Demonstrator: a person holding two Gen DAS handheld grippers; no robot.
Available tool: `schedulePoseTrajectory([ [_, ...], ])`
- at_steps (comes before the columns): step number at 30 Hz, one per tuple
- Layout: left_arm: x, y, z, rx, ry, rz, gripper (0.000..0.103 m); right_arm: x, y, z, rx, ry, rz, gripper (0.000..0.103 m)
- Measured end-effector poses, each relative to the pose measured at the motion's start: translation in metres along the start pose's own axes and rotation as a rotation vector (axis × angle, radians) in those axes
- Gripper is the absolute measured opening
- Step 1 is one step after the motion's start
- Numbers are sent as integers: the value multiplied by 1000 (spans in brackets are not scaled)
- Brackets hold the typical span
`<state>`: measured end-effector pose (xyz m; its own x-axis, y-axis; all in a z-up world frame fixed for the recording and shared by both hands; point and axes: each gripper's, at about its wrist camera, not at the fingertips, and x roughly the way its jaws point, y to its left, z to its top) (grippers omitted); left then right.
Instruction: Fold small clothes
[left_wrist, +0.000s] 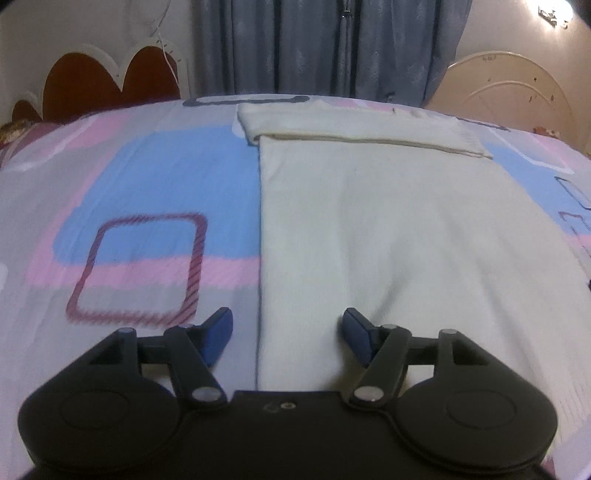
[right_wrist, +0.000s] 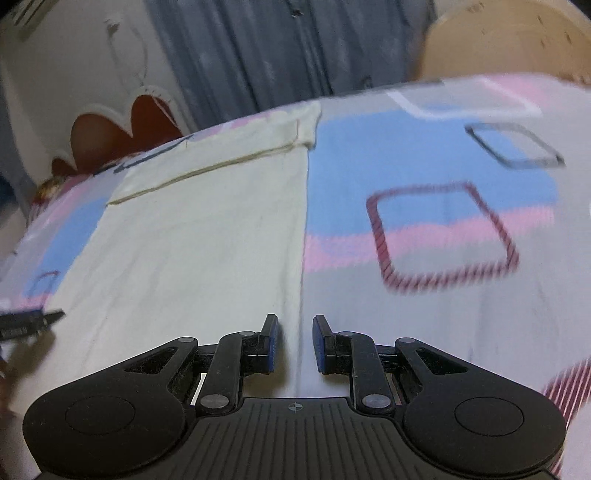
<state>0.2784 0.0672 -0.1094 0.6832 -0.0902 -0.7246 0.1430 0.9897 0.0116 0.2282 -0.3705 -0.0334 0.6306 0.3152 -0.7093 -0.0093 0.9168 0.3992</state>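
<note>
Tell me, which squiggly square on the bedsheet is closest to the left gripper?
The dark red striped square, just beyond the left gripper. The navy squares lie far off past the cream garment.

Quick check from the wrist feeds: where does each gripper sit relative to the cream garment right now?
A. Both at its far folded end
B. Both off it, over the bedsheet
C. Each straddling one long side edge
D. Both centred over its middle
C: the left gripper straddles the cream garment at one side edge, the right gripper the opposite edge, bedsheet beyond.

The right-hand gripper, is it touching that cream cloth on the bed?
Cannot tell. In the right wrist view the right gripper has its jaws parted over the cream cloth's edge, nothing pinched, but whether the fingertips rest on it is unclear.
</note>
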Motion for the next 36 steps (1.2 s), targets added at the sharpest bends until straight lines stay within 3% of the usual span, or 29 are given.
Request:
schedulePoseTrajectory([
  [11,-41,10,-35,-8,15,-34,65,-50,5,-36,144,-46,-49,20],
  [16,-55,9,-52,-7,19,-63,64,-73,8,-49,173,-80,-30,20],
  [22,-65,27,-63,-148,8,-167,63,-85,8,-66,215,-70,-18,20],
  [23,-65,30,-62,-172,9,-182,62,-86,7,-68,226,-64,-8,21],
  [24,-65,33,-62,-195,11,-195,62,-86,6,-69,235,-60,1,32],
  [25,-64,37,-62,-221,13,-208,61,-86,4,-70,243,-61,5,48],
  [26,-64,40,-61,-241,15,-218,61,-85,3,-71,251,-70,7,51],
  [36,-54,59,-56,-401,49,-329,51,-61,-20,-59,339,-62,97,51],
])
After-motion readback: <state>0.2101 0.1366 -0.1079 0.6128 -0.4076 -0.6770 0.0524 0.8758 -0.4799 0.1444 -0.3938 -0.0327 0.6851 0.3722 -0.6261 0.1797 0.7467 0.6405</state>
